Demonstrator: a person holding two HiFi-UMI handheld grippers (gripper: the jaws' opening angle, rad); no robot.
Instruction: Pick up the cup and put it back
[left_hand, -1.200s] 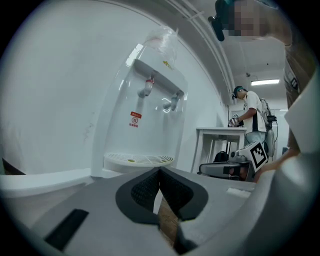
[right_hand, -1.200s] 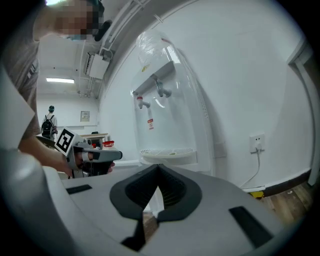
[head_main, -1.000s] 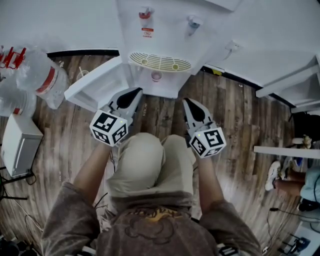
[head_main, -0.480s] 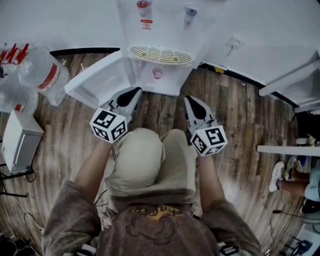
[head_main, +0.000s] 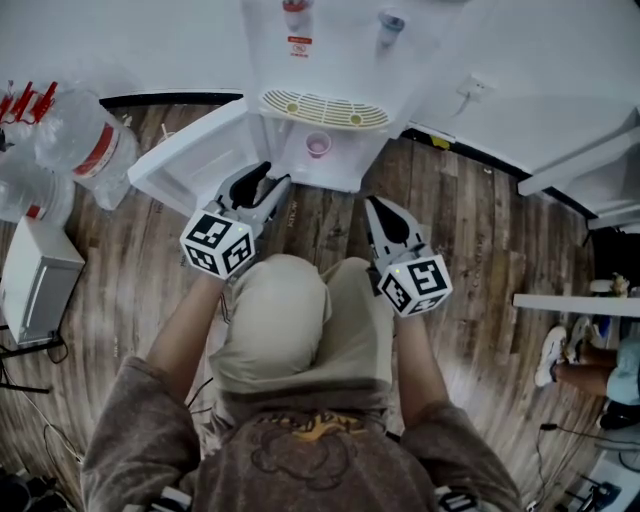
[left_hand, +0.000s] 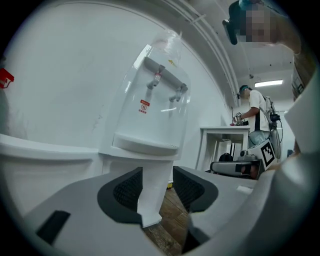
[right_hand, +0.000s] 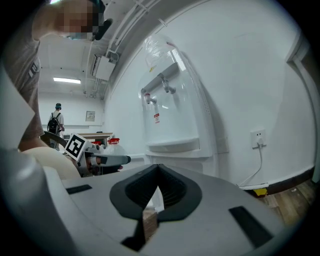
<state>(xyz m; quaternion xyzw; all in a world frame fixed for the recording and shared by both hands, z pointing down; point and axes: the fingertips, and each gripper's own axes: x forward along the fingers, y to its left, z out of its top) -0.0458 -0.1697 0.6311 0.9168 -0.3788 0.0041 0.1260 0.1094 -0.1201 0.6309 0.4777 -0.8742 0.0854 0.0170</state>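
A small pink cup stands inside the lower compartment of the white water dispenser, under its drip tray. The compartment door hangs open to the left. My left gripper points at the doorway, a short way in front of the cup. Its jaws have just been opening and nothing is between them. My right gripper hovers over the wood floor to the right of the compartment, shut on nothing. The cup does not show in either gripper view.
Large water bottles and a white box sit at the left. A wall socket with a cable is right of the dispenser. White tables and a seated person are at the right. My knees are below the grippers.
The left gripper's jaws have gone from shut to open. The right gripper has kept still.
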